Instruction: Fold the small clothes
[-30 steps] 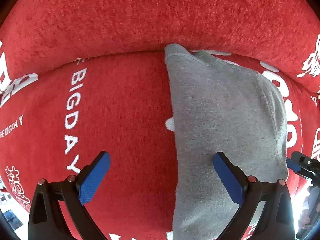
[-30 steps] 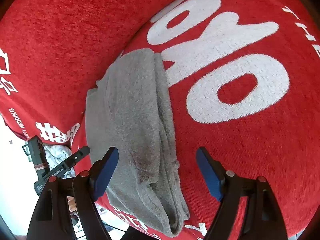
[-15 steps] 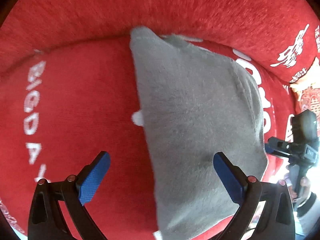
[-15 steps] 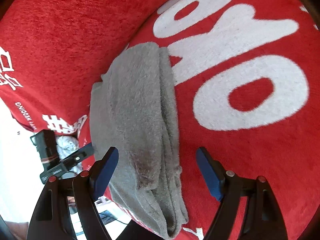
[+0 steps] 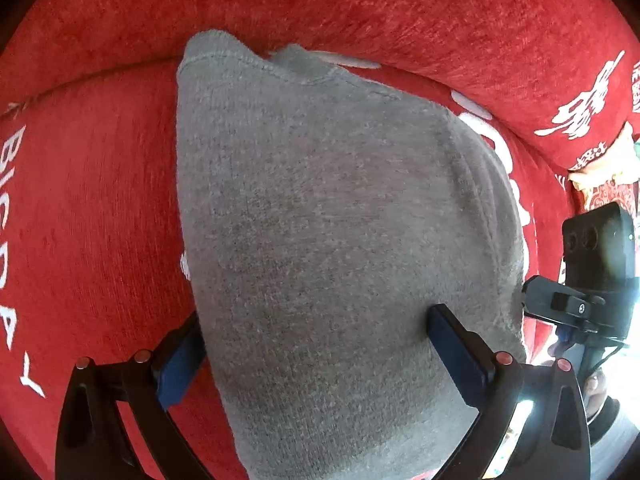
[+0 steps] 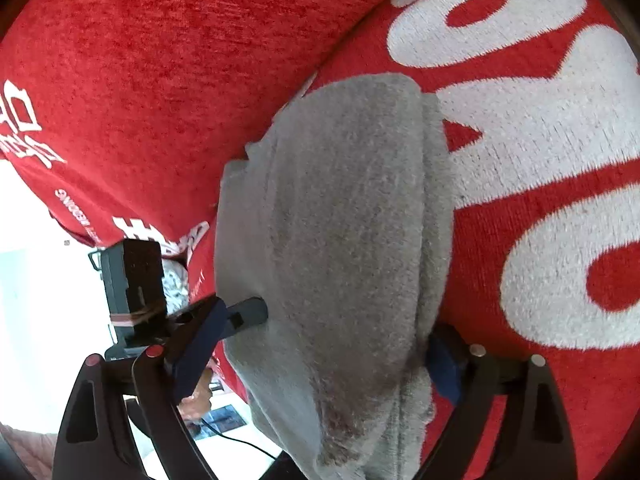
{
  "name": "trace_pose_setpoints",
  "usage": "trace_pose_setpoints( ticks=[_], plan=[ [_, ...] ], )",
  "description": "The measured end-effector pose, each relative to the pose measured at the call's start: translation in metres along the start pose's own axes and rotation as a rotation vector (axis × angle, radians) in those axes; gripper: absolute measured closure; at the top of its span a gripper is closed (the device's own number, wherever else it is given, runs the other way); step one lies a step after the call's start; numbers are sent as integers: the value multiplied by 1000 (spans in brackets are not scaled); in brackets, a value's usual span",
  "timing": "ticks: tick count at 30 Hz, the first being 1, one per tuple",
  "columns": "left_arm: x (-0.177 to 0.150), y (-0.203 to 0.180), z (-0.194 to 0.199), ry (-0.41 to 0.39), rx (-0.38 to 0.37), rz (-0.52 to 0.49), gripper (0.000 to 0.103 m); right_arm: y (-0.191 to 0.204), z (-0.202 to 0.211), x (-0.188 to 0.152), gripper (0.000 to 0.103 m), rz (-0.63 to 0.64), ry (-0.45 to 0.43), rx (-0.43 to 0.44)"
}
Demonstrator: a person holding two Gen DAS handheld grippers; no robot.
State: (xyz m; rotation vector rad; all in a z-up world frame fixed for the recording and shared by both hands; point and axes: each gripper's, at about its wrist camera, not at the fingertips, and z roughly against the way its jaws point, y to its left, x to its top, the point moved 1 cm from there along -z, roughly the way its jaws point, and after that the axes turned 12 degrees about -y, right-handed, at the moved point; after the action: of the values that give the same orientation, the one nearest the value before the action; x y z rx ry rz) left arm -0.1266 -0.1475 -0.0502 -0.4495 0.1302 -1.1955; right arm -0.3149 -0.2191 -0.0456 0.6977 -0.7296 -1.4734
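The red cover with white lettering [image 5: 100, 220] fills both views. Your folded grey garment [image 5: 332, 240] lies on it at centre frame. Your left claw [image 5: 316, 344] straddles its near end, wide open; your right claw [image 6: 320, 360] is opening around it.

The cloth [image 5: 340, 240] is plain fuzzy grey. The cover [image 5: 100, 220] under it is red with white lettering. The grippers' pads [image 5: 180, 364] are blue on black frames.
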Motion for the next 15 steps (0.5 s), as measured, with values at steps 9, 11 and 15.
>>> trace_pose_setpoints(
  ticks=[9, 11, 15],
  plan=[
    [-4, 3, 36, -75, -74, 16, 53, 0, 5, -10, 60, -100, -40, 5],
    [-6, 3, 47, -75, -99, 5, 55, 5, 10, -14, 61, -125, -49, 39],
    [-10, 4, 67, -83, -147, 0, 55, 19, 21, -22, 64, -163, -65, 97]
  ],
)
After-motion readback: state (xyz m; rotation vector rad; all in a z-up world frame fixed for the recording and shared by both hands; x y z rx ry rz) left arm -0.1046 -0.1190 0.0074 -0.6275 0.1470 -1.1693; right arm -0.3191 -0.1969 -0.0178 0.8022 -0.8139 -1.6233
